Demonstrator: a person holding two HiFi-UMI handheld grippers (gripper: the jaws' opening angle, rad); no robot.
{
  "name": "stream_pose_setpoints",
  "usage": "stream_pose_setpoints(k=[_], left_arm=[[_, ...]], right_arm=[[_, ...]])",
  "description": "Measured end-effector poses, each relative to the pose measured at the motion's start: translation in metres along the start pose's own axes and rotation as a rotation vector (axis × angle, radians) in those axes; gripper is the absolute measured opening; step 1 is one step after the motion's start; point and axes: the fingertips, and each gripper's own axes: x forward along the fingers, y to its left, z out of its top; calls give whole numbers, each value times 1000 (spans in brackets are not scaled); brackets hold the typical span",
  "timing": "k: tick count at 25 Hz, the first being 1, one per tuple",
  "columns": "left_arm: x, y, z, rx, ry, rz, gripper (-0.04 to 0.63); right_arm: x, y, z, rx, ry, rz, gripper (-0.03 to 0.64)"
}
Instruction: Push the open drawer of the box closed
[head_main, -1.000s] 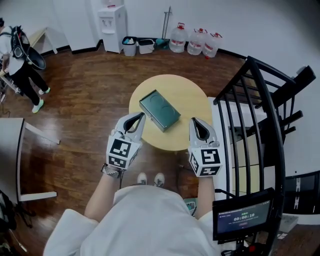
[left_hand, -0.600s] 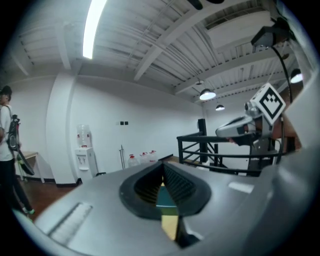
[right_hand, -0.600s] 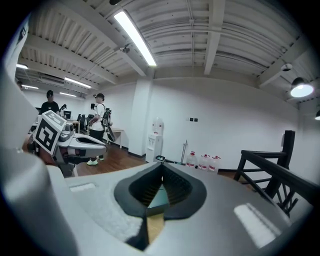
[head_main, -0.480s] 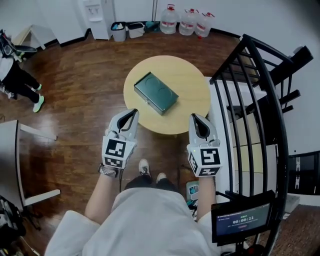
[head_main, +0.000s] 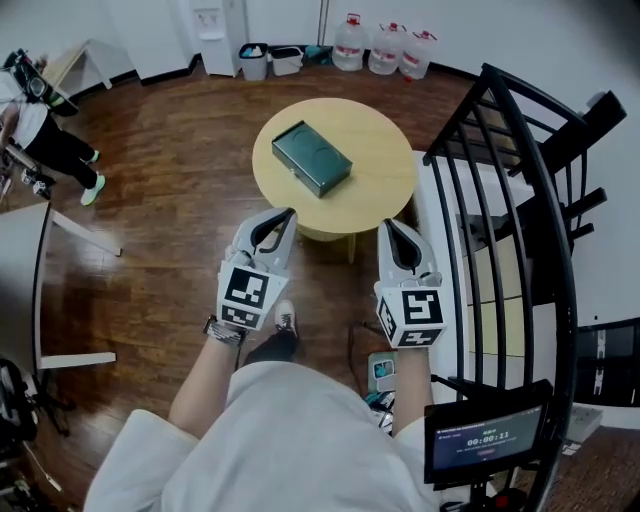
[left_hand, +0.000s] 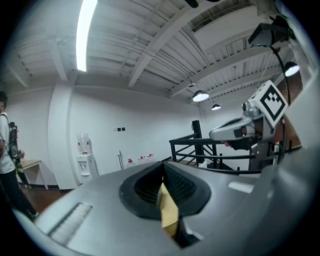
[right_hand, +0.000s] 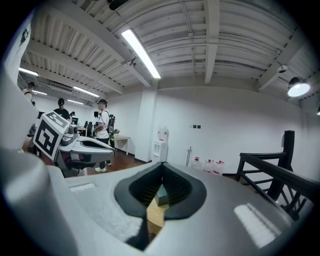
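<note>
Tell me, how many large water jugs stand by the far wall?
3, side by side: left jug, middle jug, right jug. Others may be out of view.

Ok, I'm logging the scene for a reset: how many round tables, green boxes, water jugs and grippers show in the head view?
Round table: 1
Green box: 1
Water jugs: 3
Grippers: 2
Total: 7

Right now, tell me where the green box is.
In the head view the green box lies on the left half of the round table, ahead of the left gripper and clear of it.
</note>
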Motion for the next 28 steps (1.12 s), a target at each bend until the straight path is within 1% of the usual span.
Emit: stream_pose_setpoints(k=[5,9,13,15,18,20,24,28], left_arm=[[-54,-55,4,-15,-3,28,8],[-95,-87,7,-32,9,53,8],[-124,-111,11,-34,3,54,8],[-136,-115,14,-34,-9,62,8],[-143,-110,28,-24,-41,89,8],[-144,-108,30,-12,-50,86,8],[-146,-105,24,-7,-28,61,8],[-150,-97,27,4,-27,51,8]], right_arm=[[-73,12,-6,6,-22,17,3],[-121,28,-10,21,-21,42,4],[-154,42,-10,22,-9,54,3],[-165,50,-10,22,-6,57,3],[-172,52,-5,17,-12,50,3],[-173,52,-3,16,-10,46,3],[-168,59,0,13,1,52,3],[-161,67,12,6,-18,60,3]])
